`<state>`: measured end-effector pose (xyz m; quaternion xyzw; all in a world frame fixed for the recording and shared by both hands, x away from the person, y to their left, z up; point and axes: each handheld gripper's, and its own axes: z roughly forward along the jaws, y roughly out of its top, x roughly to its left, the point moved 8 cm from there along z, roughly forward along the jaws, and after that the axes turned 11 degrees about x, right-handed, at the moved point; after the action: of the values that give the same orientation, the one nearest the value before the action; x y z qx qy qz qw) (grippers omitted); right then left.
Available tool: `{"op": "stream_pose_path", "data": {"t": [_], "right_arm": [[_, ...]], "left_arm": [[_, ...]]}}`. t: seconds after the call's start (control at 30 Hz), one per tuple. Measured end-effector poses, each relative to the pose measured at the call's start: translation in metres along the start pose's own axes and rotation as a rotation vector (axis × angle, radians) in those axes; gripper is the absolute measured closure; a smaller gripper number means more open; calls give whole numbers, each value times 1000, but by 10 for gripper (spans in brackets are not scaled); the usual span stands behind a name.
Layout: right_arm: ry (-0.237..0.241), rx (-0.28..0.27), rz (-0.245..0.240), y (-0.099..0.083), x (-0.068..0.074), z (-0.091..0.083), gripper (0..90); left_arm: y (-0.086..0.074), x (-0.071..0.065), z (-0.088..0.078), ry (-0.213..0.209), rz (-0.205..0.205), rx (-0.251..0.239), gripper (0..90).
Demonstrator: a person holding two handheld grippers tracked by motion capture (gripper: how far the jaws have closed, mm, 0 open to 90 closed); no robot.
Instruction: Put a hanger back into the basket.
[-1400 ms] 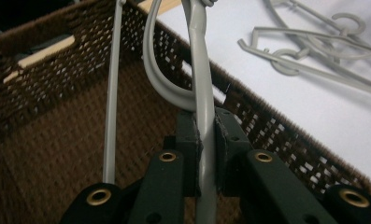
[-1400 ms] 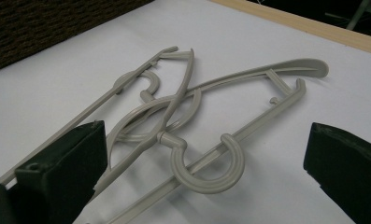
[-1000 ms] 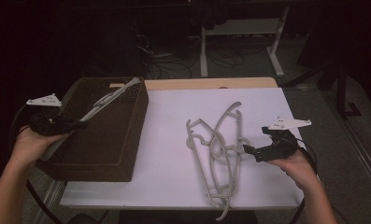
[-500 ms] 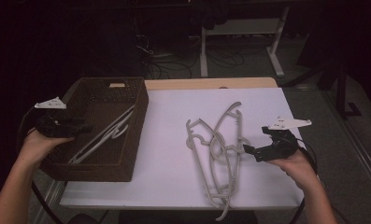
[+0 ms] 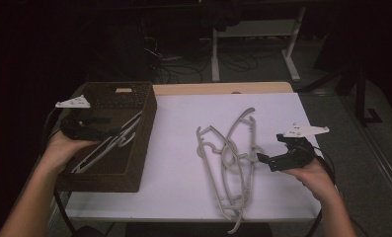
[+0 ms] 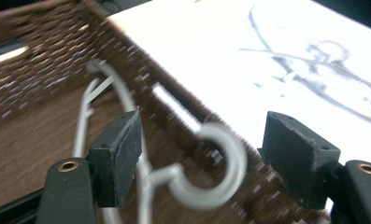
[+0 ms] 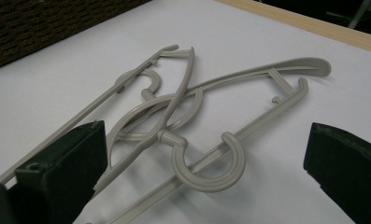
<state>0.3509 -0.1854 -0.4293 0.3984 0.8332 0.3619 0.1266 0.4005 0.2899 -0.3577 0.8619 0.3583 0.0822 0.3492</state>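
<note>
Lying in the basket [image 5: 139, 148], the hanger [image 6: 206, 182] sits between the left tongs' [image 6: 202, 154] just-spreading, untouching jaws.

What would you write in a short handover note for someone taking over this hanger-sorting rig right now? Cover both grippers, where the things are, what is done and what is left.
Left gripper: over the dark brown woven basket; its jaws have just been opening, and the grey plastic hanger lies loose in the basket, its hook between the fingers but not pressed.
Right gripper: open, holding nothing, beside the tangled pile of grey plastic hangers on the white table.
Done: one hanger is in the basket.
Left: the pile, several interlocked hangers; untangle them and move each to the basket.
</note>
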Motion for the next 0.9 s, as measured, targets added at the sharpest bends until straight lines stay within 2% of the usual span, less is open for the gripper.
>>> {"op": "stream_pose_path", "data": {"t": [0.1,0.27,0.4,0.53,0.57,0.6,0.67,0.7,0.73,0.8,0.83,0.9], "right_arm": [[0,1,-2,0,-1,0,0],[0,0,0,0,-1,0,0],[1,0,-1,0,0,0,0],[2,4,-8,-1,0,1,0],[2,4,-8,-1,0,1,0],[3,5,-6,-1,0,1,0],[3,7,-5,-1,0,2,0],[3,7,-5,-1,0,2,0],[4,8,-7,-1,0,2,0],[4,8,-8,-1,0,2,0],[5,9,-8,-2,1,2,0],[7,8,-6,-2,1,2,0]], "left_arm": [[14,-15,6,-36,20,-24,266],[31,-41,19,-79,57,-34,224],[41,-60,29,-109,68,-51,201],[51,-83,39,-137,75,-73,194],[51,-83,39,-137,75,-73,188],[54,-95,45,-141,93,-70,189],[58,-105,52,-144,109,-66,188],[58,-105,52,-144,109,-66,188],[61,-115,60,-154,115,-63,188],[62,-119,64,-158,118,-60,191],[62,-127,75,-163,126,-46,199],[61,-135,88,-170,130,-26,221]]}}
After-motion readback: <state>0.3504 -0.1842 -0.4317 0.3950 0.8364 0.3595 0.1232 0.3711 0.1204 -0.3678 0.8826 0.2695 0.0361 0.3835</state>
